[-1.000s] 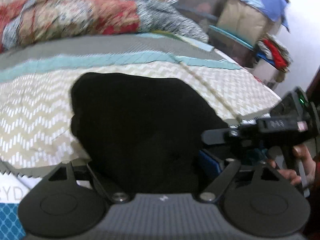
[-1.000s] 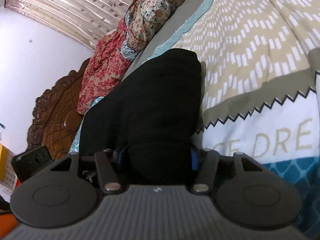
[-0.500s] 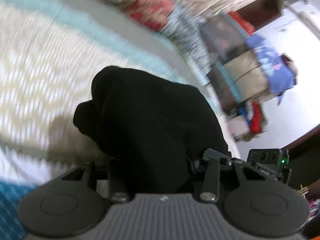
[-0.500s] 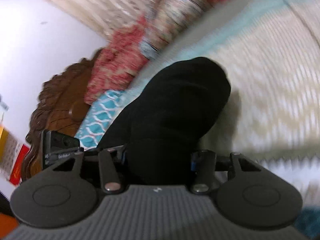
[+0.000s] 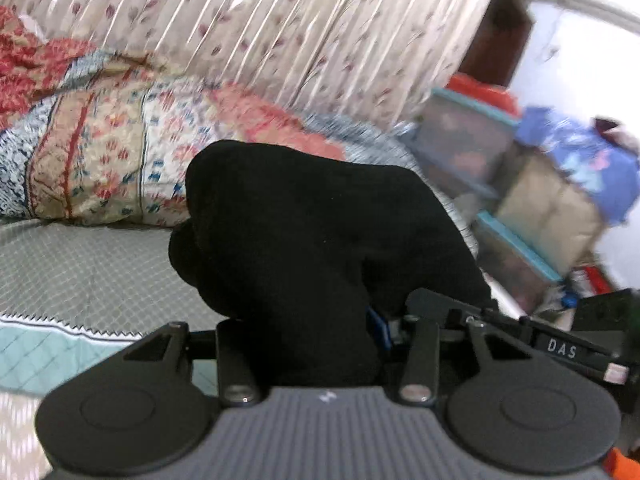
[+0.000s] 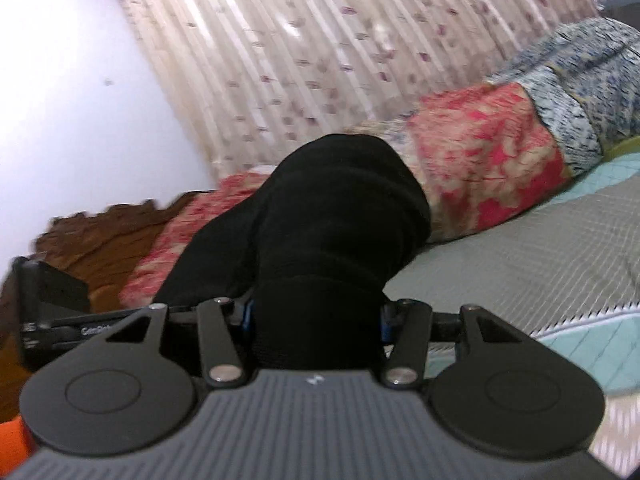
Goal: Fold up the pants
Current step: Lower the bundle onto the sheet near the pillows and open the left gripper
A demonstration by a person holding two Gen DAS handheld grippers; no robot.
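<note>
Now both claws carry the black pants (image 5: 320,248) clear of the bed (image 5: 88,272) — my left gripper (image 5: 316,344) is clamped on a thick bundle at frame centre, my right gripper (image 6: 316,320) likewise, cloth bulging up before the curtain (image 6: 320,60). Mid-fold, I judge — the lifted end in transit. Next I should lay it down flat and square before letting go.

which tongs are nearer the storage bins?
Right. The bins lie beyond the right tongs, which show at the right edge of the left view. The left tongs are farther off. Both grip the pants.
</note>
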